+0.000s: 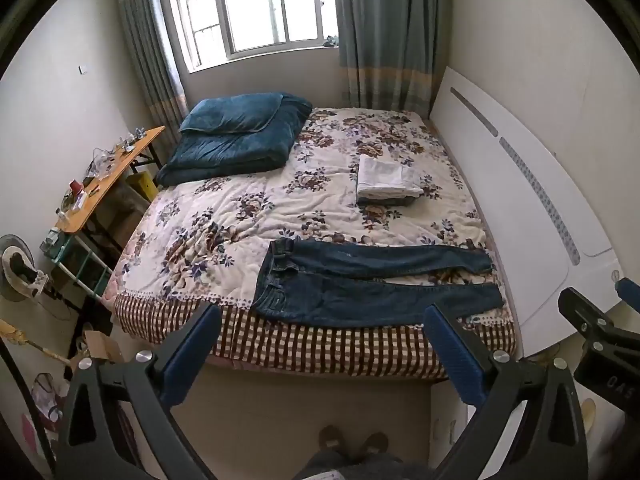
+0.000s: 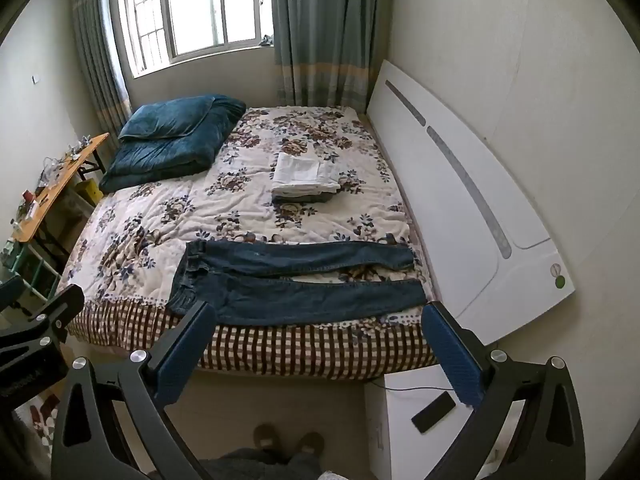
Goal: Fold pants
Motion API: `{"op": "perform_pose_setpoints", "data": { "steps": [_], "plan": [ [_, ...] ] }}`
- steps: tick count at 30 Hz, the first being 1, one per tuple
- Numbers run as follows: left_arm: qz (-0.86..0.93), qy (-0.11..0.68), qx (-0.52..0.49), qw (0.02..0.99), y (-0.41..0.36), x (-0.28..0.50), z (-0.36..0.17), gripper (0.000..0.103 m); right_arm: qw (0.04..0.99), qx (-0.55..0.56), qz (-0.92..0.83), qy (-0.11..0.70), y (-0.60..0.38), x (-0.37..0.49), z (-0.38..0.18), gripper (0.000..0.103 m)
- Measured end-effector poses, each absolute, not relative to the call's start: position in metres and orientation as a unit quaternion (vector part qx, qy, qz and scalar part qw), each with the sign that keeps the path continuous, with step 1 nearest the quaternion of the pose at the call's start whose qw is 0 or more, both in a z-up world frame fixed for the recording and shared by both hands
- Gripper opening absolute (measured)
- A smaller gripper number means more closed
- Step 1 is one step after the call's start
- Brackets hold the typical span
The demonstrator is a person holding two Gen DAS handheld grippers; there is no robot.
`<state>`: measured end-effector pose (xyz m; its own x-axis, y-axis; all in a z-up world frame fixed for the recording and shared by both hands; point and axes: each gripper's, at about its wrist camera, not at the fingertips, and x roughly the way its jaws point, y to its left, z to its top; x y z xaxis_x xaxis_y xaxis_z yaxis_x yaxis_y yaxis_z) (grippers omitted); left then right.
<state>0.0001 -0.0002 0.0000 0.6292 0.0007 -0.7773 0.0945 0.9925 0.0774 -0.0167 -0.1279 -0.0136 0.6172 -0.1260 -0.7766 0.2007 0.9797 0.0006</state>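
my left tongs (image 1: 322,322) and right tongs (image 2: 320,320) hung wide open and empty short of the bed (image 1: 320,344). the jeans (image 1: 372,280) lay flat along its near edge, legs apart; beyond, folded white cloth (image 1: 386,178) and a blue quilt (image 1: 236,136).

Jeans (image 1: 372,280) flat on floral bedspread (image 1: 224,216)

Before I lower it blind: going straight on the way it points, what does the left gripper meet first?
Probably the jeans lying flat along the near edge of the bed. The left gripper, jaws open and empty, aims down at them with nothing visible between, though depth is uncertain.
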Motion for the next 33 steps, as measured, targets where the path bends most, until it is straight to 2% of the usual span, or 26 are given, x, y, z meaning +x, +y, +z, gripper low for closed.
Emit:
{"op": "perform_pose_setpoints", "data": {
  "steps": [33],
  "plan": [
    [-0.034,0.427,0.047,0.903,-0.006,0.001,0.0,0.103,0.895,0.045,-0.09,0.434,-0.119,-0.027,-0.017,0.103]
  ]
}}
